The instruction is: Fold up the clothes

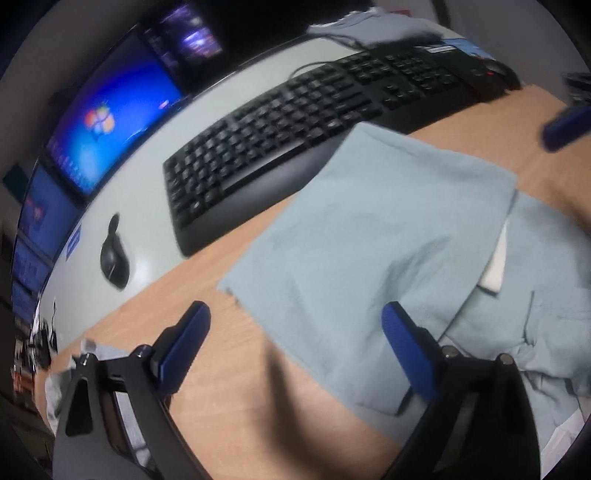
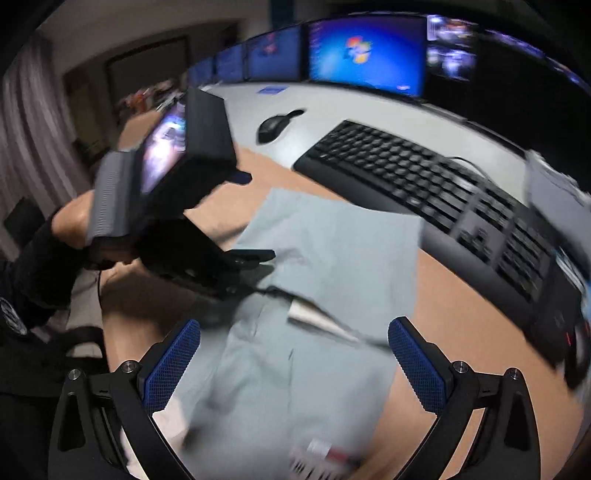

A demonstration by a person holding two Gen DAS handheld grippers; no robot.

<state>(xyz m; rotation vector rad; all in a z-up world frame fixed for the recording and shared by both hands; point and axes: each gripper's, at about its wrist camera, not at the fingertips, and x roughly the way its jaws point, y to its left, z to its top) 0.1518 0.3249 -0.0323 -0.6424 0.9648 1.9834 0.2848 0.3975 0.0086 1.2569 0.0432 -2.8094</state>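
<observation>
Both views are smeared by motion, so the fine detail of the pale blue-grey garment is hard to read; its lower end runs out of frame in each view, and what kind of clothing it is cannot be told for sure. A white label peeks from under the folded-over upper panel, and at the bottom of the right wrist view a tag with red and dark print is too blurred to read. The far end of the black keyboard blurs away near a second pile of light fabric, which the frame edge cuts off.

The garment lies on a tabletop of light wood that meets a pale grey section further back. Behind it a row of lit monitors curves around a dim room.

There is one keyboard, one black mouse, and two grippers. The left gripper hovers over the garment's near edge, its two blue fingers spread wide with nothing between them. The right gripper hangs above the garment's lower part, its fingers equally far apart and empty. In the right wrist view the left gripper shows from the side, held in a dark-sleeved hand.
</observation>
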